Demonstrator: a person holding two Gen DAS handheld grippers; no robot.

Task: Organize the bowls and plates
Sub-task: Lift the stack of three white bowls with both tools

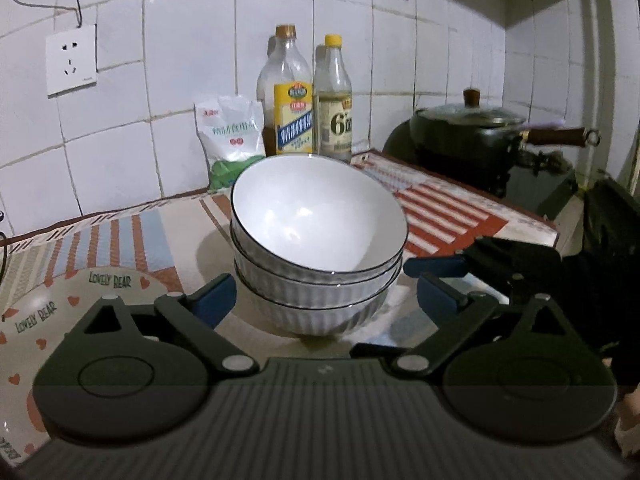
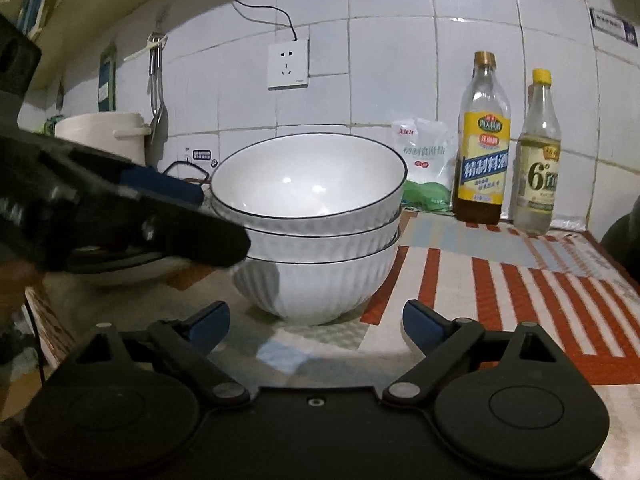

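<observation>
A stack of three white ribbed bowls with dark rims [image 1: 316,248] stands on the patterned counter mat; it also shows in the right wrist view [image 2: 312,232]. My left gripper [image 1: 326,300] is open, its blue-padded fingers to either side of the lowest bowl, not touching. My right gripper [image 2: 316,322] is open and empty just in front of the stack. A "Lovely Bear" plate [image 1: 60,304] lies at the left in the left wrist view. In the right wrist view the left gripper's body hides most of a plate [image 2: 132,270] at the left.
Two bottles [image 1: 308,96] and a salt bag [image 1: 230,136] stand against the tiled wall behind the bowls. A black lidded pan [image 1: 476,128] sits at the right. A white pot [image 2: 104,134] stands at the far left. A wall socket [image 2: 288,64] hangs above.
</observation>
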